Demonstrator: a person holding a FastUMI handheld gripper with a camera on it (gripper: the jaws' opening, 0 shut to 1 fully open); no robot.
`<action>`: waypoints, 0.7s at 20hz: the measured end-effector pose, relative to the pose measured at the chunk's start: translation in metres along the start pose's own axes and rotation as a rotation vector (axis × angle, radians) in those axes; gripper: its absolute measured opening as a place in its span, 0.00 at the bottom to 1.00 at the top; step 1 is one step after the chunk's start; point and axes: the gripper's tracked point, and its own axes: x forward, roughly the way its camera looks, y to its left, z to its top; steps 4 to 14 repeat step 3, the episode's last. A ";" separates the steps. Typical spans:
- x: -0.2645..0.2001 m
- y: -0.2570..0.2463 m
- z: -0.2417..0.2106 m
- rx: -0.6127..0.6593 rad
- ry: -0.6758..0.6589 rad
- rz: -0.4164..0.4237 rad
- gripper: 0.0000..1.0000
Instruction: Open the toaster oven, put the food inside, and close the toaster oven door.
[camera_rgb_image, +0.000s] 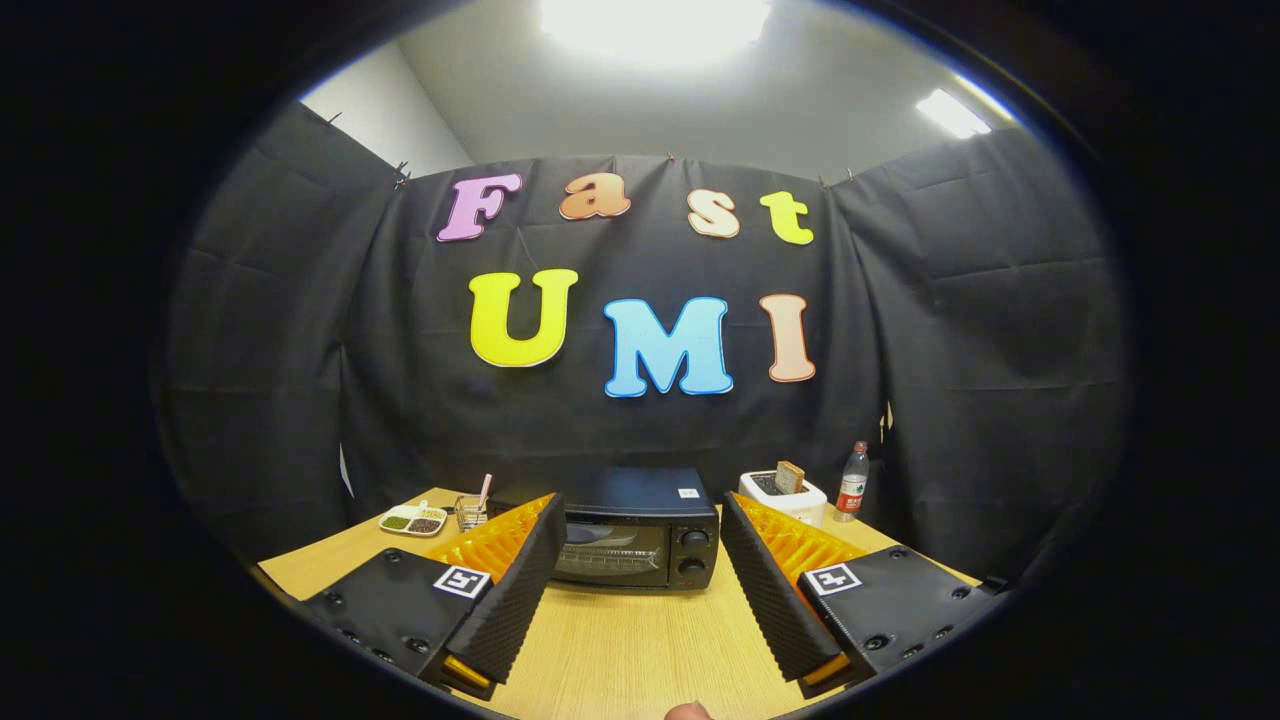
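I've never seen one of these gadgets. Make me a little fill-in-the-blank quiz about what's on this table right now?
1. The toaster oven door is ____.
2. The gripper fingers stand ____, holding nothing, with the oven beyond them.
3. A slice of bread sticks up from the white ____ beside the oven.
4. Next to that stands a plastic ____ with a red label.

Missing words: closed; open; toaster; bottle
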 end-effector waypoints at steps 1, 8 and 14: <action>-0.001 -0.002 -0.001 -0.001 0.003 -0.001 0.98; -0.001 -0.007 0.000 0.001 0.005 -0.006 0.98; -0.001 -0.007 0.000 0.001 0.005 -0.006 0.98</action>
